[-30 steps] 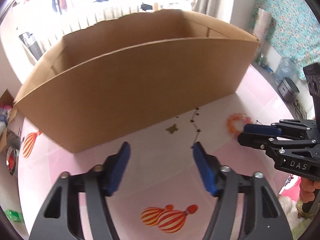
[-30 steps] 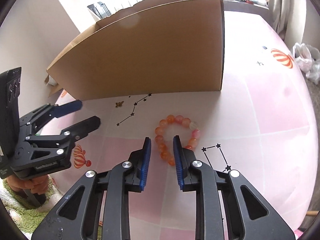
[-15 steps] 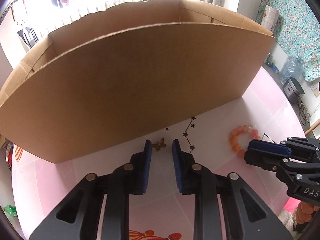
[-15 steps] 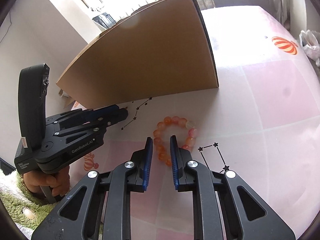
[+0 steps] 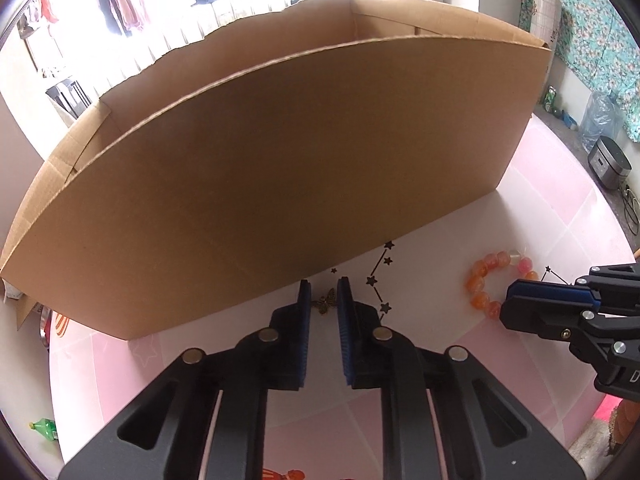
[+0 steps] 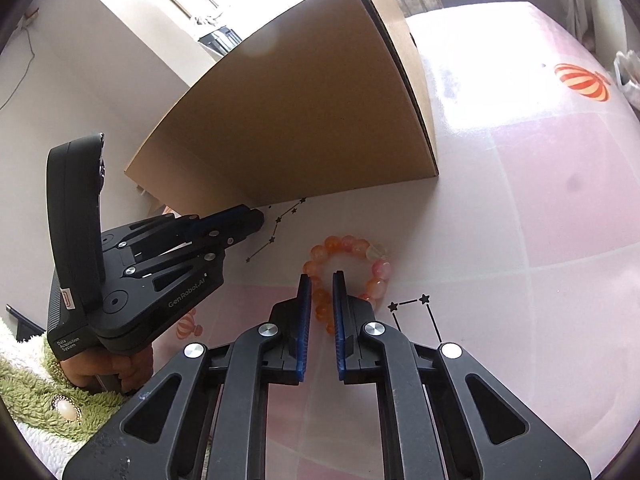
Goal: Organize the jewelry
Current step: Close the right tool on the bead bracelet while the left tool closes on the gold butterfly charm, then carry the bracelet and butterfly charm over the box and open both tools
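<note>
A small brass butterfly charm (image 5: 326, 302) lies on the pink-and-white tablecloth just in front of the tall cardboard box (image 5: 280, 180). My left gripper (image 5: 323, 286) straddles it, jaws closing, with a thin gap still showing beside the charm. To its right lies an orange-and-pink bead bracelet (image 5: 480, 276). In the right wrist view the bracelet (image 6: 348, 242) has its near side between the pads of my right gripper (image 6: 319, 280), which is closing and touches the beads on both sides. My left gripper (image 6: 256, 220) shows there at the box's foot; the box (image 6: 320, 120) stands behind.
A hand in a green fleece sleeve (image 6: 36, 400) holds the left tool. Star constellations (image 6: 412, 304) and balloon prints (image 6: 582, 82) are only cloth patterns. The box wall blocks the way forward. The table edge curves at right, with a rice cooker (image 5: 608, 162) beyond.
Both grippers moved forward and down toward the box. The left jaws went from wide open to narrow around the charm. The right jaws narrowed onto the bracelet's near beads.
</note>
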`<state>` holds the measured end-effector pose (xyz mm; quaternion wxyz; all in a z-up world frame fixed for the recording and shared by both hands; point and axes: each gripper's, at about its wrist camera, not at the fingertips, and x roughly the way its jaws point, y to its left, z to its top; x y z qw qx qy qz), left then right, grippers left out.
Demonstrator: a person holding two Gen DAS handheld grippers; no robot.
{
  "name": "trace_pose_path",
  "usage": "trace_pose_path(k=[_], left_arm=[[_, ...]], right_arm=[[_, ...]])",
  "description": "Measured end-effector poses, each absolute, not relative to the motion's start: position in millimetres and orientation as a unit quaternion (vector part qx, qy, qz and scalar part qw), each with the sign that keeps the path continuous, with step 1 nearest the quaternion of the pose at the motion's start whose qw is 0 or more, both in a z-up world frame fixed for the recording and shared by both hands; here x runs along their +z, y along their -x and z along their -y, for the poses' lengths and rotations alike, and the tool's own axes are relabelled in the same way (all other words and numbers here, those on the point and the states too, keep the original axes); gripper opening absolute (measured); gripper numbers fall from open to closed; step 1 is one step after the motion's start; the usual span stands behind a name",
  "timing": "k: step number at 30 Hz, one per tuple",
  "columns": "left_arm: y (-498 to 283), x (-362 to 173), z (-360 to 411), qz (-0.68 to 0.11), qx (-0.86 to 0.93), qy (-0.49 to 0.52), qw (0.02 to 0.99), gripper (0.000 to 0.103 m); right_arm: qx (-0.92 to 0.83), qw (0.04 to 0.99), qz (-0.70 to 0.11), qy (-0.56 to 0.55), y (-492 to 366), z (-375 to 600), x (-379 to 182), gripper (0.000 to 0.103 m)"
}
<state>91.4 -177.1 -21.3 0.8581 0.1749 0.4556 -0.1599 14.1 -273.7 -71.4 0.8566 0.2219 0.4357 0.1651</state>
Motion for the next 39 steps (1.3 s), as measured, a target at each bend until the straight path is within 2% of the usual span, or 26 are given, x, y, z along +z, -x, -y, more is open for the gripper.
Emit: trace_pose_path(k=[10,22,25,28,30,34,37,38,39], left_arm=[[-94.6,-24.6,152.8,-0.468,-0.176,-0.143,0.854,0.012],[-94.7,4.0,100.2,-0.441,-0.181,-0.092,0.874,0.012],[-88.5,4.6,97.5,-0.432,-0.184,-0.086,0.879,0.012],[-80.6,8.9,91.9,-0.418,-0.195,-0.075,0.884,0.012],[-78.2,14.0,84.6,-0.406,-0.201,-0.069,0.889,0.012],[-66.1,29.1,69.3,-0.376,-0.210,-0.053,0.901,0.012],[-59.2,41.5,57.6,-0.354,-0.220,-0.041,0.908,0.012],[-56.6,46.0,53.1,-0.345,-0.224,-0.037,0.910,0.012],[-54.6,50.2,49.9,-0.338,-0.227,-0.033,0.913,0.012]], right_arm=[[0.161,0.855,-0.439,-0.223,-21.3,280.2,-71.7,0.006],[0.131,0.859,-0.457,-0.189,-27.0,278.8,-61.8,0.007],[0.118,0.860,-0.467,-0.169,-31.5,270.6,-56.6,0.014],[0.096,0.867,-0.473,-0.127,-36.2,259.7,-49.2,0.028],[0.085,0.869,-0.476,-0.107,-40.1,254.3,-46.1,0.029],[0.069,0.868,-0.487,-0.059,-48.6,235.4,-46.8,0.029],[0.040,0.873,-0.486,0.016,-51.6,209.0,-48.2,0.020],[0.041,0.873,-0.486,0.021,-52.0,205.2,-47.9,0.008],[0.038,0.873,-0.486,0.021,-53.0,203.2,-47.7,0.008]])
